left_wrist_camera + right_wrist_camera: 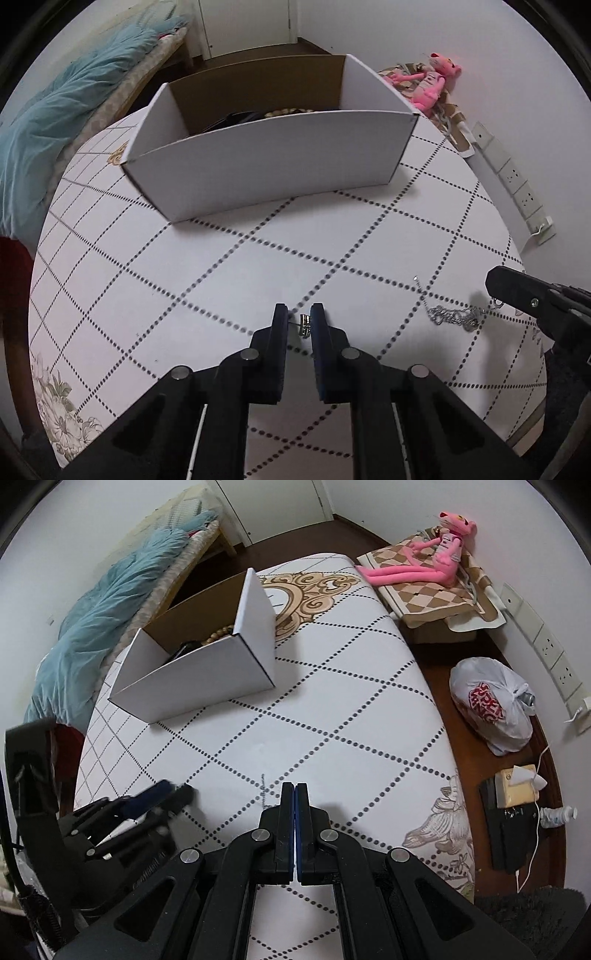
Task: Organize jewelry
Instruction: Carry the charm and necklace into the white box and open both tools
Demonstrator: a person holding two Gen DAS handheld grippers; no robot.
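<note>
Jewelry on the dotted white tablecloth (pixel 229 266): one small silver earring (pixel 304 325) pinched between left gripper (pixel 299 322) fingers, one tangled silver chain (pixel 452 315) nearby, one white cardboard box (pixel 266 162) holding beads, right gripper (pixel 295 794) pressed together, empty.

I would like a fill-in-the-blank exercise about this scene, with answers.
1. The left hand-held gripper holds a small ____.
2. The silver chain lies on the ____.
3. The white box already contains wooden ____.
4. The right hand-held gripper has its jaws ____.

Answers: earring; table; beads; shut
</note>
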